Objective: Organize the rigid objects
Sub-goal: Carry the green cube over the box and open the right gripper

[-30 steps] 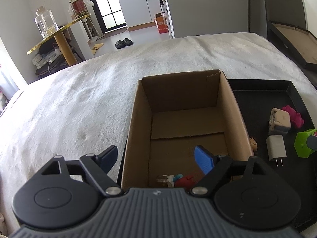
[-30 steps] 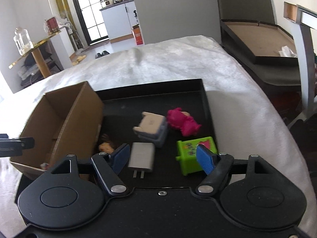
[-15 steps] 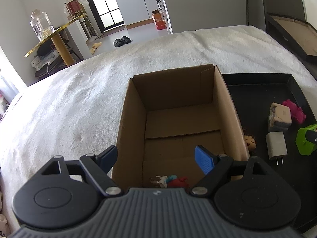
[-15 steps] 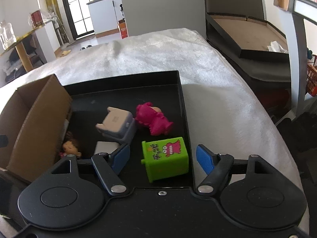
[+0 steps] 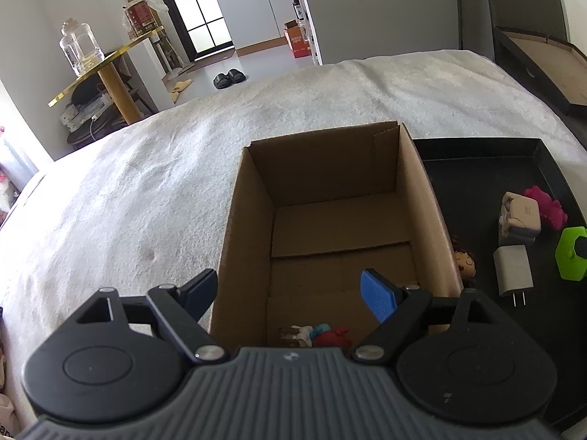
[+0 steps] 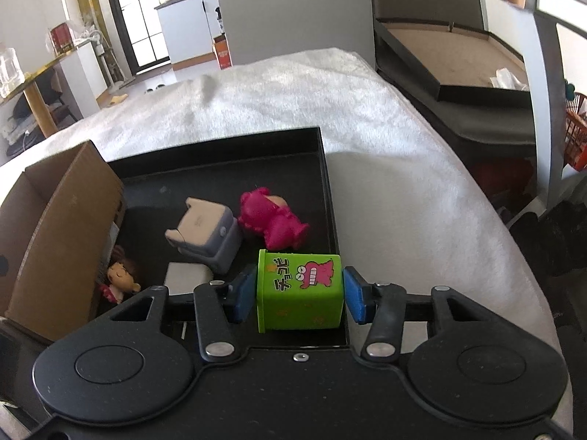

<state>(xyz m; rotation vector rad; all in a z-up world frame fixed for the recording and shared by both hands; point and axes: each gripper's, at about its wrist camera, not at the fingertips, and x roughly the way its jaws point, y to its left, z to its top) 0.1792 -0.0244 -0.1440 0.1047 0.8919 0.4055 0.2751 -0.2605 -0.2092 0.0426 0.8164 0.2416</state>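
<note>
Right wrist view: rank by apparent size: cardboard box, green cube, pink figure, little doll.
1. cardboard box
2. green cube, though nearest the camera, so enlarged
3. pink figure
4. little doll, partly hidden by the gripper

so i count one brown cardboard box, one black plastic tray, two small plastic figures (pink, dark-haired), one green printed cube, one white plug charger.

Cardboard box: open top, mostly bare floor (small toys at near end).
Black tray: far half free; pink figure, grey block crowd middle.
</note>
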